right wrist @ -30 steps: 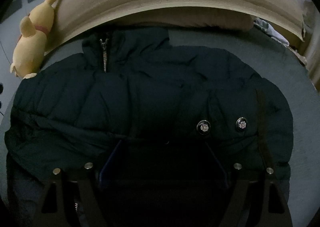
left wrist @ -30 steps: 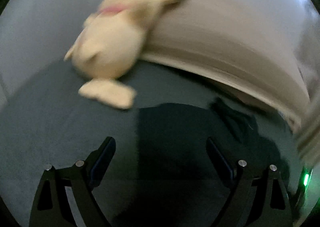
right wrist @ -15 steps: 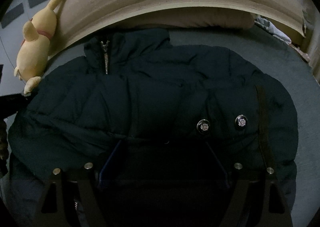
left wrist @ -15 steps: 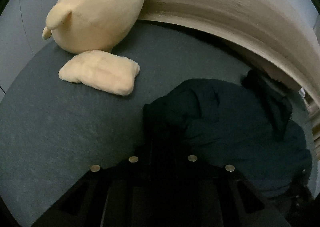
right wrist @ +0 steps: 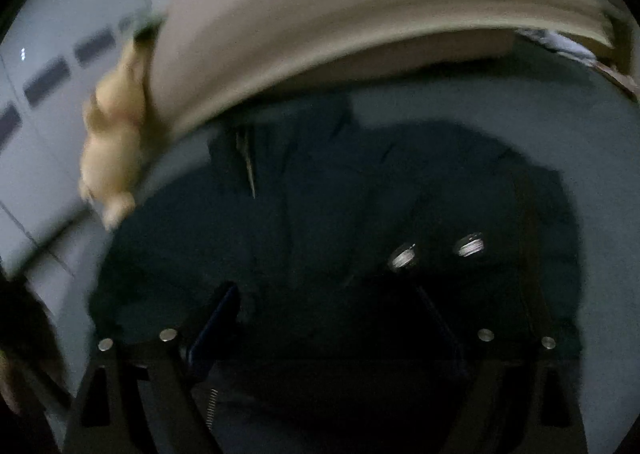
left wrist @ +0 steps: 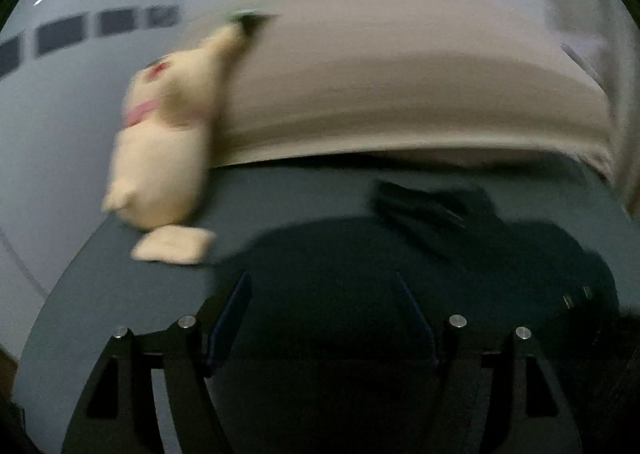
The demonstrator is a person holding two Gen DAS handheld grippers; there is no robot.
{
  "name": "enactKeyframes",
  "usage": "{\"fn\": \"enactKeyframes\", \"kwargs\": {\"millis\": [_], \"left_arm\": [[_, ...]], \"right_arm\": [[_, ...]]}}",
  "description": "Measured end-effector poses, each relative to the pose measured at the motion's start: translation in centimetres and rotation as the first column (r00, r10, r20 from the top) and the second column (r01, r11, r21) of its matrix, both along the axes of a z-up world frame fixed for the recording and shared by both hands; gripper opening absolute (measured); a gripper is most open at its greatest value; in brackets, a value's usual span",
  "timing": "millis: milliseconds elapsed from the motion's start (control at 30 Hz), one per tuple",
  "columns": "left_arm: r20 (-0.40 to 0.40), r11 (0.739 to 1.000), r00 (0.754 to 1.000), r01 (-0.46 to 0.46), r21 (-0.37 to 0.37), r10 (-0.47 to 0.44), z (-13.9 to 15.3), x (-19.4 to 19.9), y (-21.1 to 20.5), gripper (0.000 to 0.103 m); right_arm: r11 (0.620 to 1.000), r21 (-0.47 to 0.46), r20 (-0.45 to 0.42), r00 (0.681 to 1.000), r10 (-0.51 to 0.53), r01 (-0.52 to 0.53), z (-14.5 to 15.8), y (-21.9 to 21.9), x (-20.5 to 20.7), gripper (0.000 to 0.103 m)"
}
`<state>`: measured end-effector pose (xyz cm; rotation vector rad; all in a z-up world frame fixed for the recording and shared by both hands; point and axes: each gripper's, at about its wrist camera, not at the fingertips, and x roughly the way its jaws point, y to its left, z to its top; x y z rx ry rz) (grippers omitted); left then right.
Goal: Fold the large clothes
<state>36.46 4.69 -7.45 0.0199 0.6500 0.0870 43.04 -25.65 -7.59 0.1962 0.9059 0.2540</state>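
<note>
Jacket (right wrist: 340,222), dark puffy quilted one, lies spread on the bed just ahead of your left claw (left wrist: 324,318), jaws just reopened with nothing between, and right claw (right wrist: 328,318), released: soft, bulky, probably slippery, so pinch a hem or sleeve edge.

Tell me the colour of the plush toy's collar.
Pink: the collar on the cream plush toy shows best in the left wrist view, though blurred.

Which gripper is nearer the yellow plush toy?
Left. The toy sits just up-left of the left gripper; from the right gripper it is far off, across the jacket.
</note>
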Motion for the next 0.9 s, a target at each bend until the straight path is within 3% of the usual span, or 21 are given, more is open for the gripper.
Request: {"fn": "enactKeyframes", "kwargs": {"millis": [100, 200, 267, 433, 567, 633, 767, 900], "left_arm": [[-0.054, 0.997, 0.998, 0.043, 0.066, -0.039, -2.7, -0.2, -3.3, 0.074], [-0.153, 0.995, 0.988, 0.026, 0.092, -0.012, -5.6, 0.5, -3.9, 0.074], [-0.149, 0.996, 0.989, 0.021, 0.085, -0.008, -6.0, 0.2, -3.7, 0.076], [-0.172, 0.994, 0.985, 0.023, 0.111, -0.003, -6.8, 1.0, -4.3, 0.077], [-0.174, 0.995, 0.984, 0.057, 0.079, -0.043, -5.5, 0.1, -4.1, 0.077], [-0.155, 0.994, 0.985, 0.086, 0.065, -0.075, -4.5, -1.1, -3.3, 0.077], [-0.090, 0.995, 0.991, 0.103, 0.011, -0.102, -1.8, -6.4, 0.4, 0.077], [-0.103, 0.998, 0.994, 0.040, -0.041, -0.044, -1.1, -11.8, 4.9, 0.077]], "right_arm": [[0.998, 0.054, -0.019, 1.000, -0.008, 0.009, 0.8, -1.8, -0.3, 0.093], [0.999, -0.045, -0.041, 0.999, 0.009, -0.011, -0.5, -1.4, -0.5, 0.093], [0.996, -0.081, -0.089, 0.996, 0.019, -0.026, -2.5, -1.3, -0.2, 0.093], [0.987, -0.158, -0.071, 0.997, 0.016, -0.027, -4.1, -0.4, 0.2, 0.095], [0.986, -0.166, -0.080, 0.997, 0.011, -0.025, -3.3, -0.2, 0.2, 0.095], [0.989, -0.147, -0.039, 0.999, 0.001, -0.007, -1.8, -0.7, -0.8, 0.095], [0.996, -0.088, 0.011, 1.000, 0.003, -0.002, 1.3, -2.9, -4.2, 0.095], [0.998, -0.055, 0.004, 1.000, -0.023, 0.024, 2.3, -5.4, -8.6, 0.095]]}}
